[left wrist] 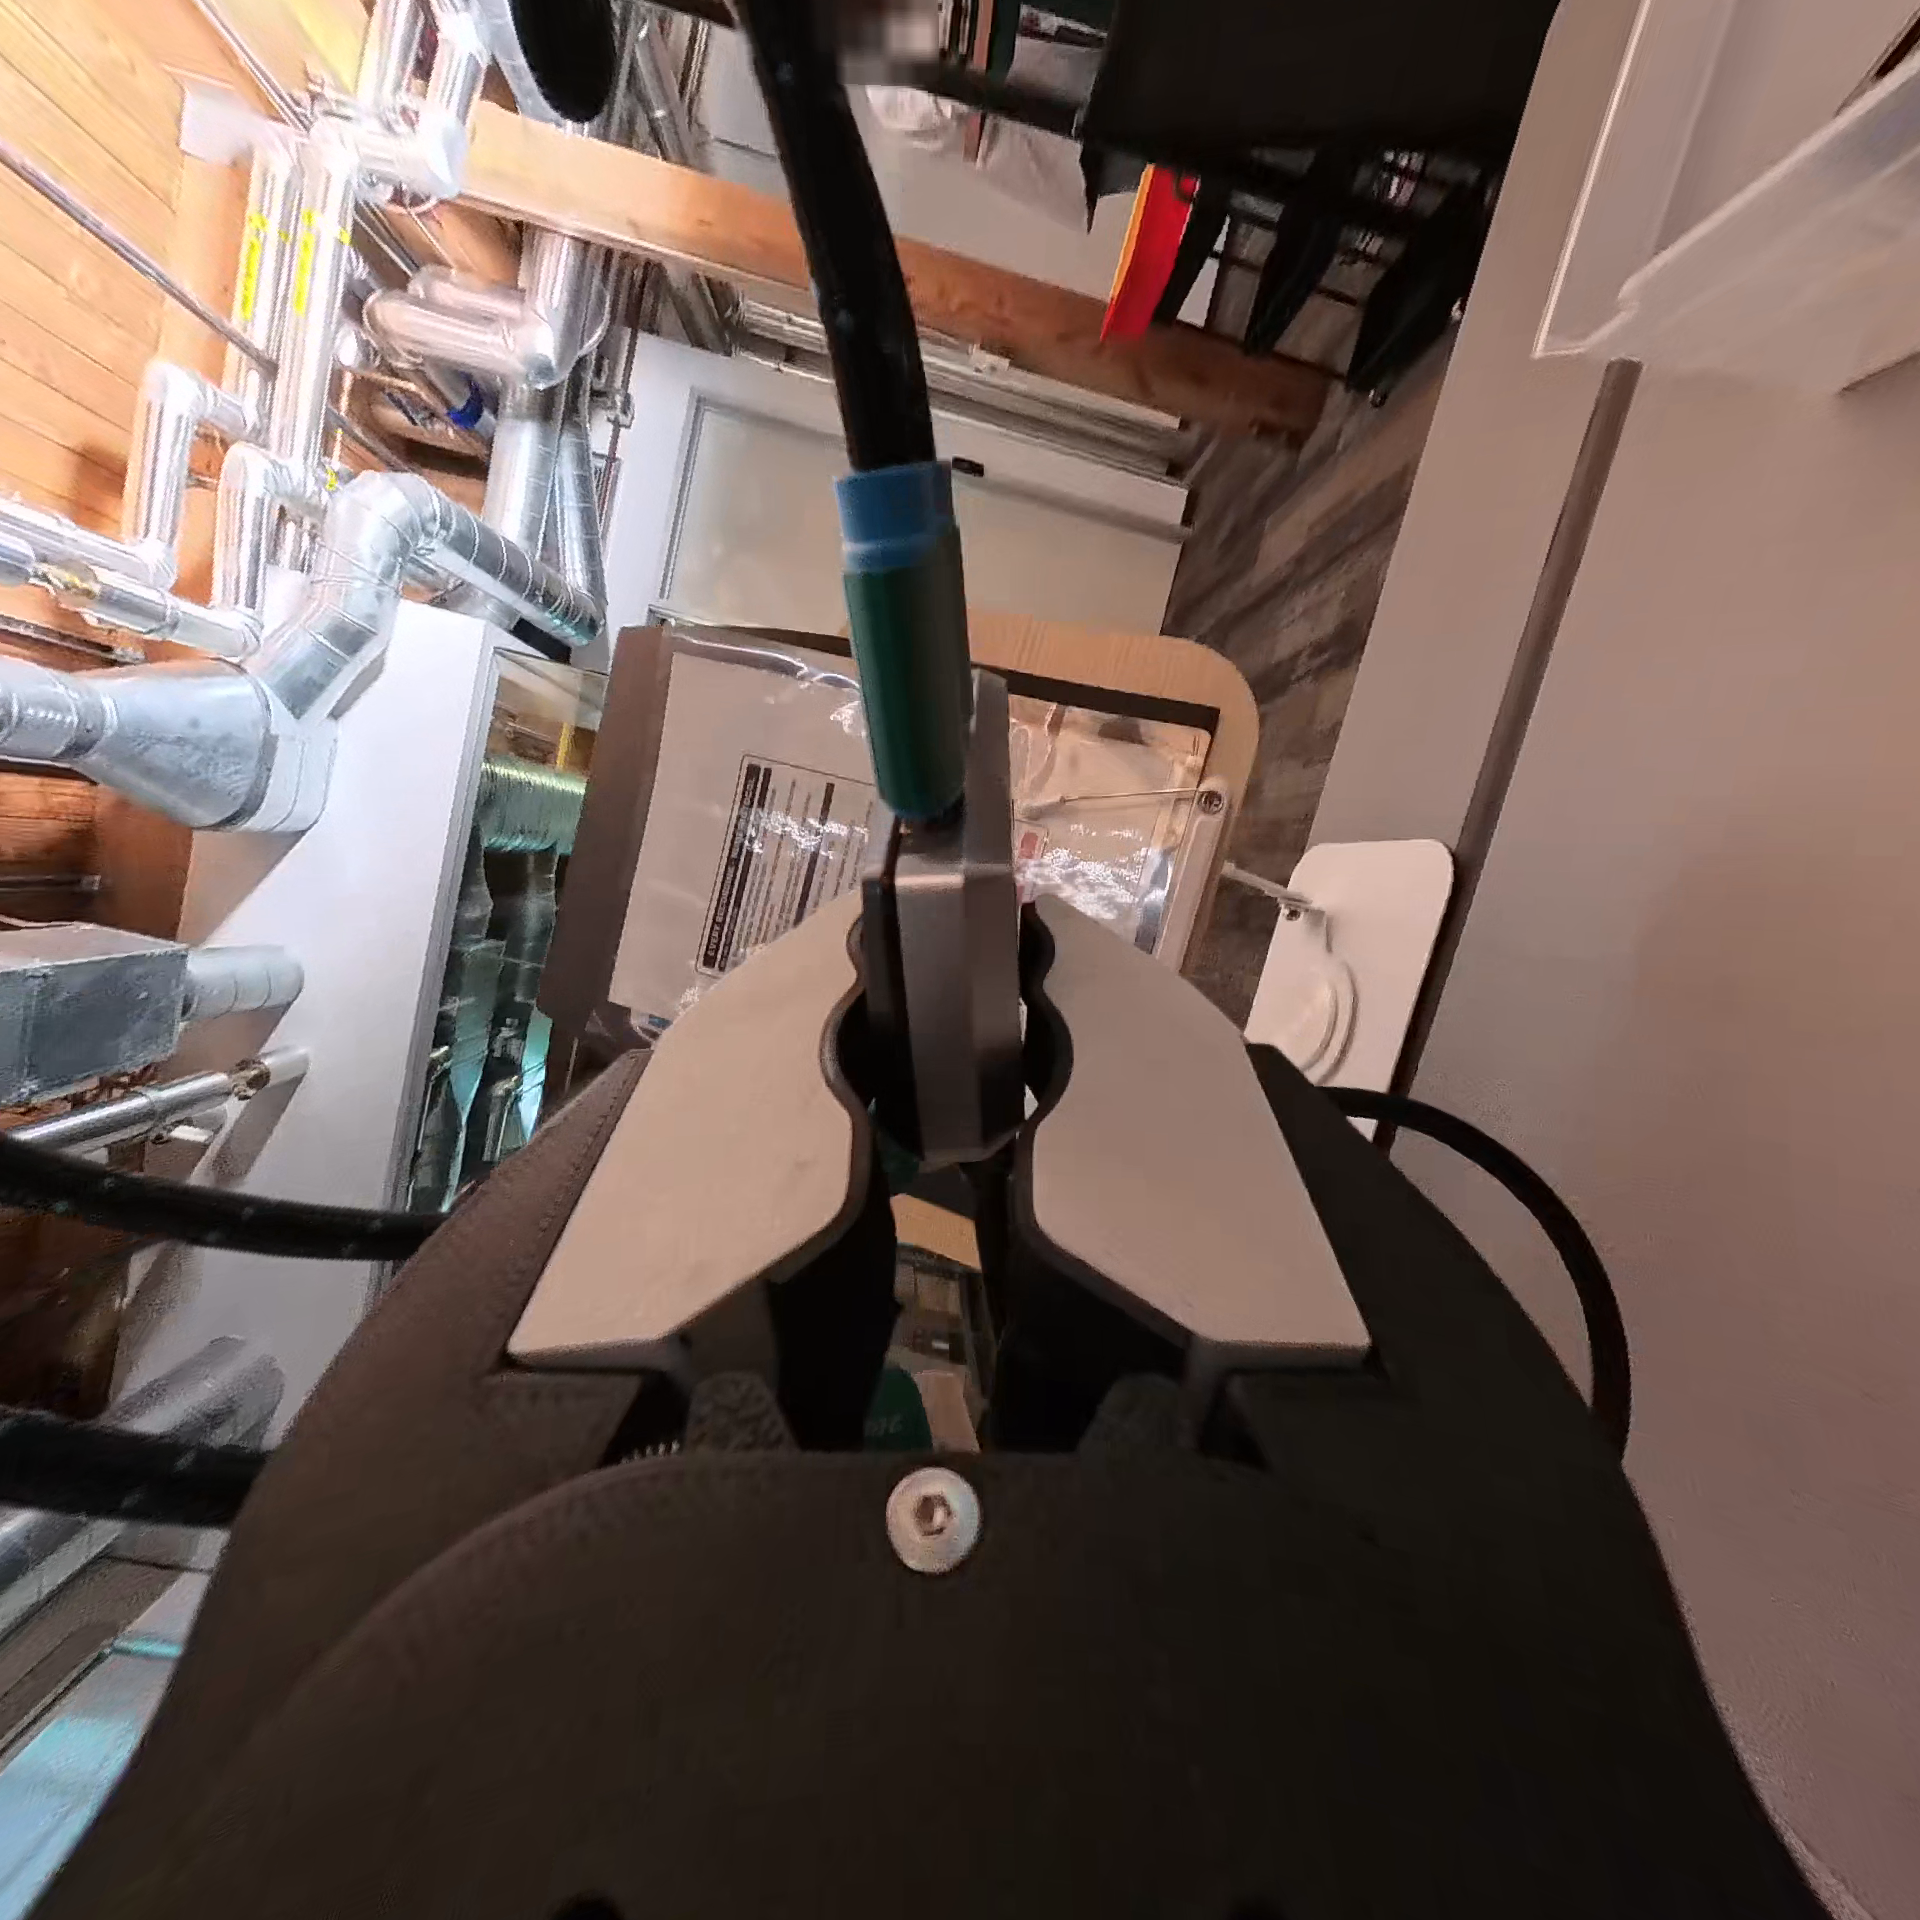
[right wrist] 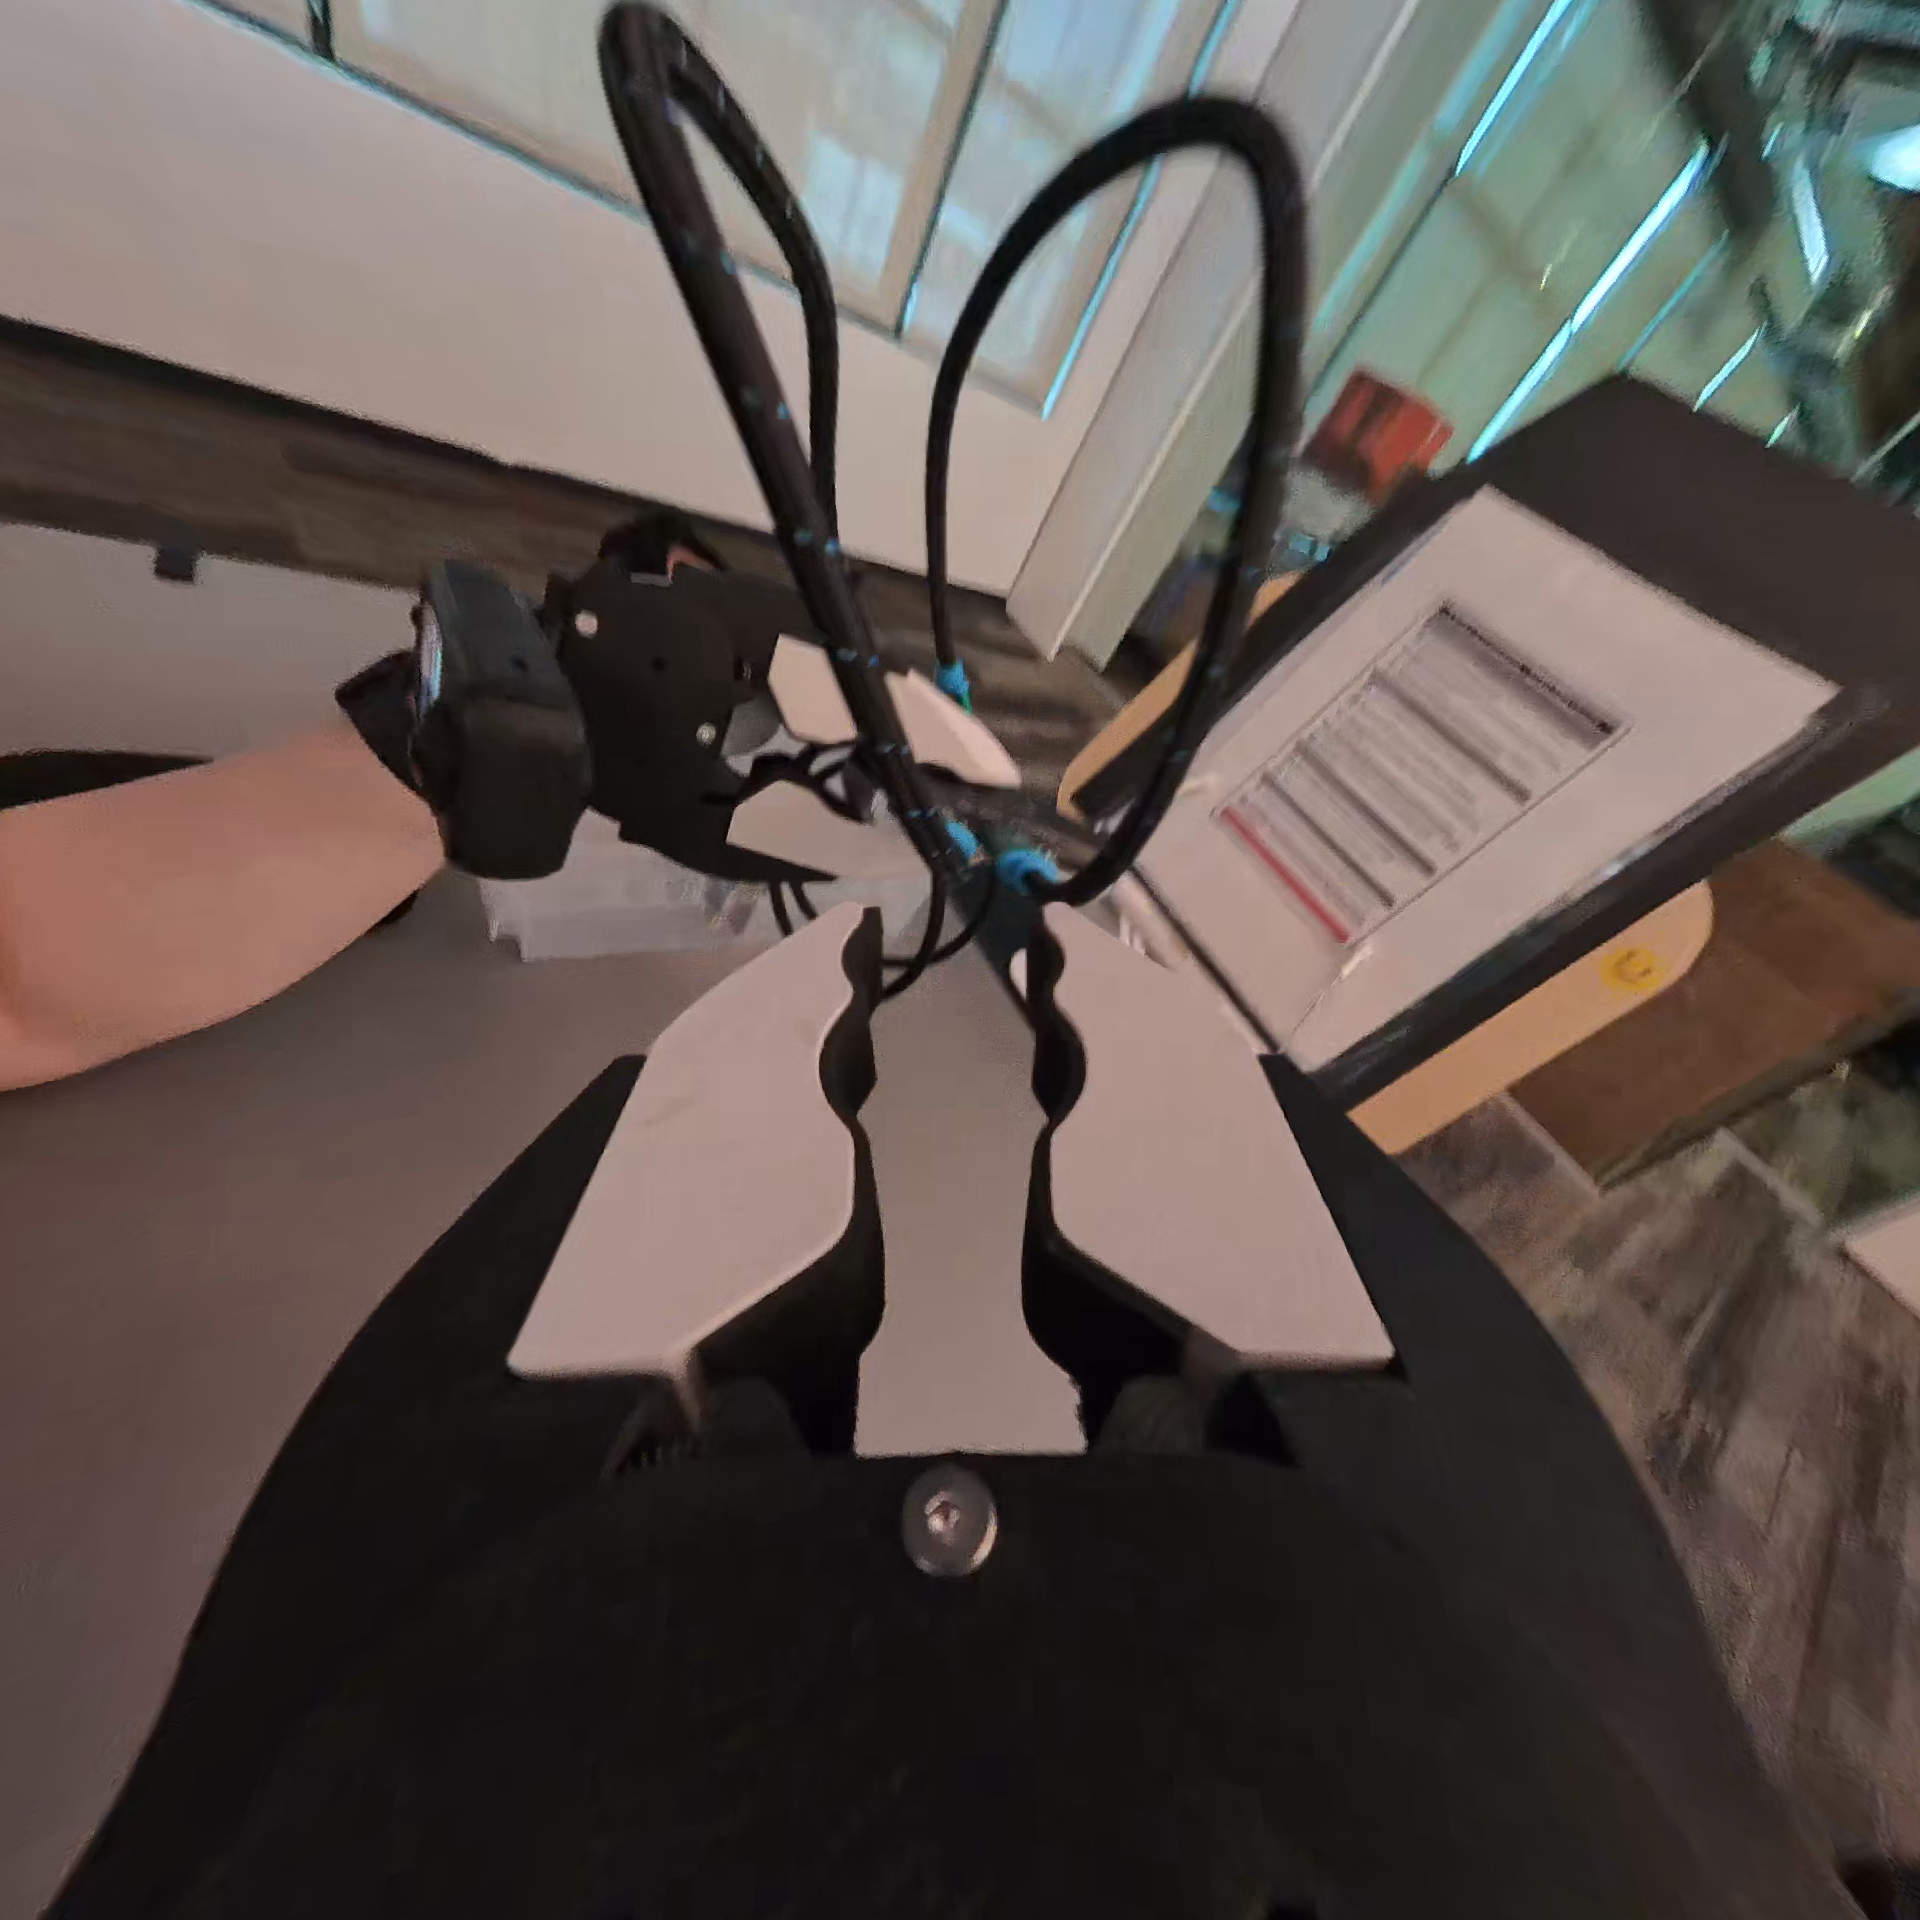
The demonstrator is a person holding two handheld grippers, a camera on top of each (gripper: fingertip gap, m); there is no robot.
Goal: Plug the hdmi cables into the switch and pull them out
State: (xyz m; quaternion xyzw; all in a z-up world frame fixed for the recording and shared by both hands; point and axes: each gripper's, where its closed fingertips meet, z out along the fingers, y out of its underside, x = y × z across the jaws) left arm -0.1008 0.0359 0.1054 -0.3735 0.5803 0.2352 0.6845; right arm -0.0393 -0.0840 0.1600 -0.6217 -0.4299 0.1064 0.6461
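In the left wrist view my left gripper [left wrist: 945, 920] is shut on a small dark metal HDMI switch [left wrist: 951, 1018], held edge-on between the pads. A black cable [left wrist: 847, 239] with a green and blue plug [left wrist: 909, 675] enters the switch's far end. More black cable shows at the left [left wrist: 208, 1216] and right [left wrist: 1538, 1226]. In the right wrist view my right gripper [right wrist: 956, 935] is open and empty. Two black cable loops [right wrist: 748, 364] [right wrist: 1273, 312] rise just beyond its tips, with blue-marked plugs [right wrist: 961, 836] meeting there. The left gripper [right wrist: 665, 686] is at the left, in a person's hand.
A grey table [right wrist: 312, 1299] lies under both grippers. A person's forearm [right wrist: 208, 883] reaches in from the left. A clear plastic box [right wrist: 582, 920] sits under the left gripper. A framed white sign board [right wrist: 1455, 748] leans at the right, beside a light wooden board [right wrist: 1621, 977].
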